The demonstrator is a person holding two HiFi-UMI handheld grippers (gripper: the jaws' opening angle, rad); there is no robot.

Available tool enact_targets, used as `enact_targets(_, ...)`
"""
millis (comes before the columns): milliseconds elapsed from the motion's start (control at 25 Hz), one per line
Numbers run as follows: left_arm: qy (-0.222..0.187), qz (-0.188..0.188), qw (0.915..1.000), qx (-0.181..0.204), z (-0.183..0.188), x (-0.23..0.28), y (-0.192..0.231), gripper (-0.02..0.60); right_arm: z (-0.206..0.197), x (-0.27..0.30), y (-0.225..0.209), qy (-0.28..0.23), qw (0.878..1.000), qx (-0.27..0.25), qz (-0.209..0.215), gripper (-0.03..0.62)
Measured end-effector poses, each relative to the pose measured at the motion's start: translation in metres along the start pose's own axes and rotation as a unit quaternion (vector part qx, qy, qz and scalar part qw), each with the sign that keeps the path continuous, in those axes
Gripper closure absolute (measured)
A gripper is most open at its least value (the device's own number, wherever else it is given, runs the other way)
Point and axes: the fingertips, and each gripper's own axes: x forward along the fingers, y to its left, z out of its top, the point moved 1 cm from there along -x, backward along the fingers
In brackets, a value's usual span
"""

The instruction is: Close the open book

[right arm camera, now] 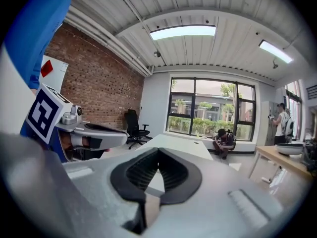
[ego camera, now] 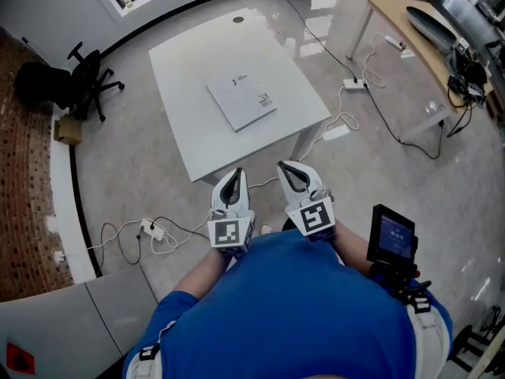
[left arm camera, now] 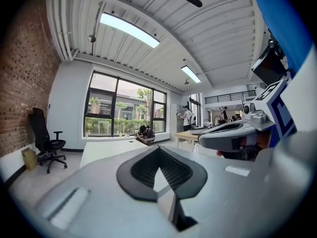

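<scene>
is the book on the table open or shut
Looks shut: the book lies flat on the table as one slab, no centre fold or spread pages visible.

Black office chair (ego camera: 83,81) by brick wall (ego camera: 28,196); cardboard box (ego camera: 68,130) beside it. Power strip (ego camera: 355,84) on floor (ego camera: 394,180), near wooden desk (ego camera: 392,13).

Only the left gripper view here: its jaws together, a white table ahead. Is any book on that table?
Observer: Yes. In the head view a white book lies flat near the middle of the white table.
Operator: Open or shut?
Observer: It looks shut: one plain rectangle, no spread pages.
Operator: And the right gripper?
Observer: The right gripper has its jaws together, nothing between them, short of the table's near edge.
</scene>
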Motion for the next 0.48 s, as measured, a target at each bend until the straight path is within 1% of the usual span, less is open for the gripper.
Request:
enact_targets(120,0.003,0.01,0.9999,-0.002,-0.004,0.013,0.012,0.577,0.0,0.022,-0.008,0.004,1.0,-0.003,0.011,0.591)
enact_targets(240,0.016,0.034,0.9993,-0.004,-0.006,0.031,0.028,0.577,0.0,0.049,-0.018,0.006,1.0,-0.006,0.028,0.591)
enact_targets(480,0.022,0.071,0.9973,-0.006,-0.012,0.077,0.056,0.577,-0.002,0.109,-0.044,0.014,0.997,-0.009,0.073,0.591)
